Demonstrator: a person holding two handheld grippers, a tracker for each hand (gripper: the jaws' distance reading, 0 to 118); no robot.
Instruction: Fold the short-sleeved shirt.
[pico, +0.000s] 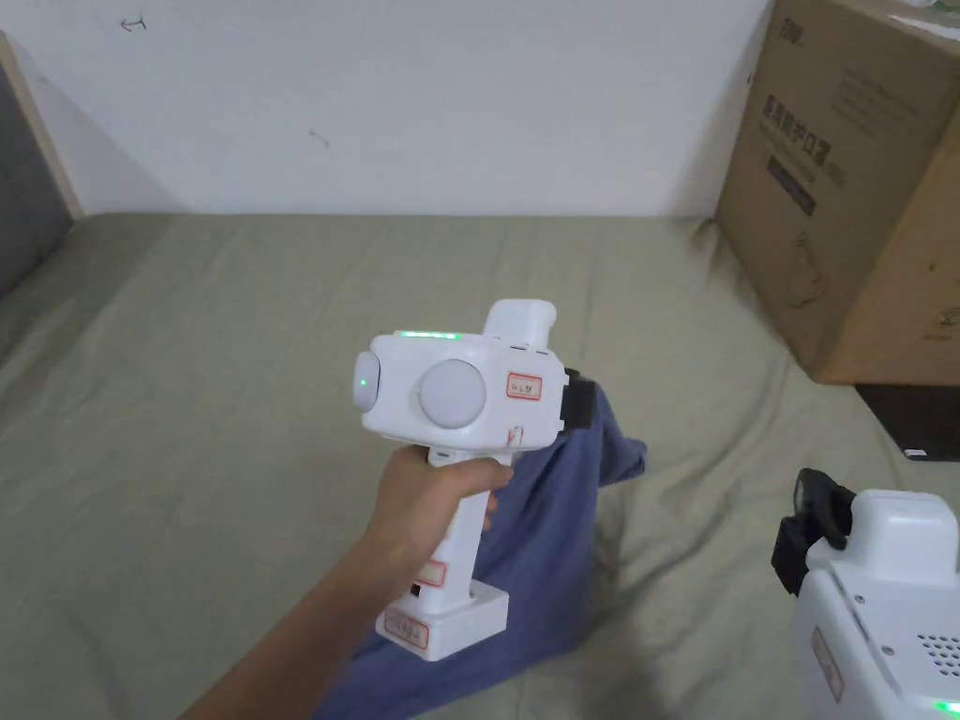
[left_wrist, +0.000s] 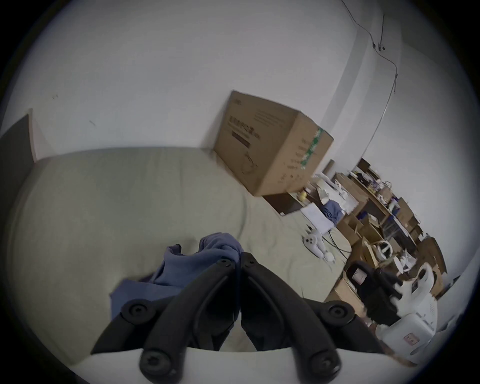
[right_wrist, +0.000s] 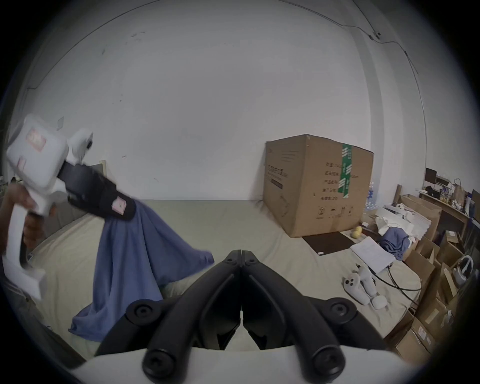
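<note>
A blue short-sleeved shirt (pico: 553, 525) hangs bunched from the left gripper (pico: 579, 403), lifted above an olive-green bed sheet (pico: 216, 394), its lower part trailing onto the sheet near the person. The left gripper's jaws are closed together, pinching a fold of the fabric between them. The right gripper (right_wrist: 241, 253) is held low to the right, apart from the shirt, its jaws closed together on nothing. To do this step well, it likely needs to open, catch a second edge or shoulder, and draw the cloth flat on the sheet before any fold. A cardboard box (pico: 844, 187) stands far right.
</note>
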